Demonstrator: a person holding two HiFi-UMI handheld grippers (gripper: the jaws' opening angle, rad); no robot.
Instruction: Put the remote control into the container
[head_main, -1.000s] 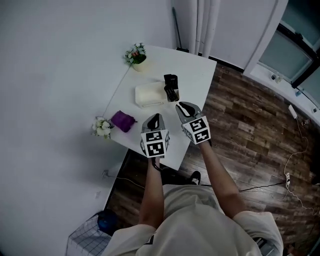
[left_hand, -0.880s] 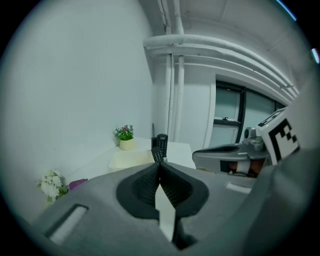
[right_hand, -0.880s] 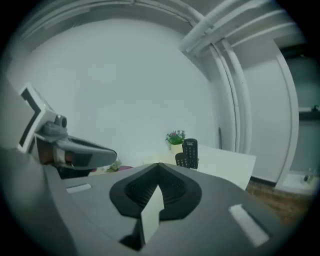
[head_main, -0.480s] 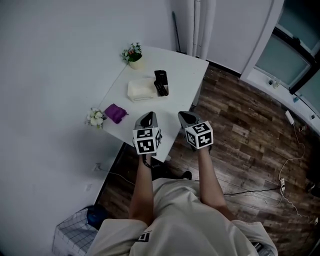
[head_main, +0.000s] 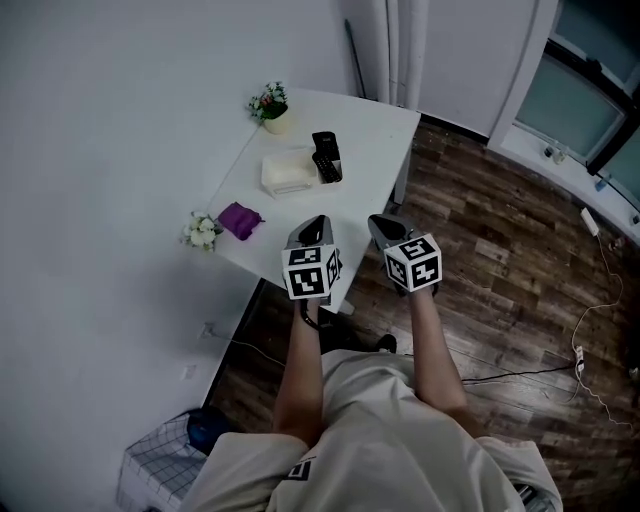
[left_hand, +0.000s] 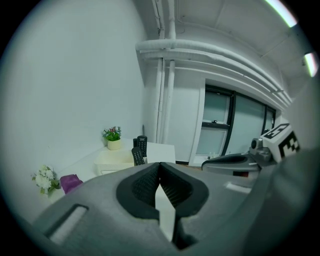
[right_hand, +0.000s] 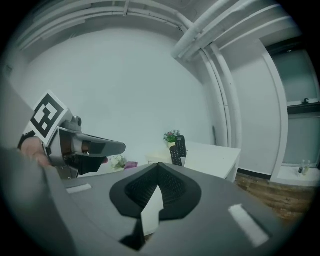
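Note:
A cream container (head_main: 285, 172) sits on the white table (head_main: 375, 130). Two black remote controls (head_main: 325, 158) stand at its right side, one upright and one leaning; they also show as remote controls (left_hand: 138, 150) and remote controls (right_hand: 177, 149). My left gripper (head_main: 318, 220) hovers over the table's near edge, shut and empty, its tip (left_hand: 159, 165) aimed at the container. My right gripper (head_main: 378, 220) is beside it, just off the table's near corner, also shut with nothing between its pads (right_hand: 158, 166). Both are well short of the remotes.
A potted flower (head_main: 270, 105) stands at the table's far left corner. White flowers (head_main: 200, 232) and a purple cloth (head_main: 240, 220) lie at the near left. Wooden floor (head_main: 500, 250) with cables lies to the right, and a checked basket (head_main: 160, 465) stands at the lower left.
Both grippers have drawn back from the remotes and container towards the table's near edge. The remotes and the container stay where they were.

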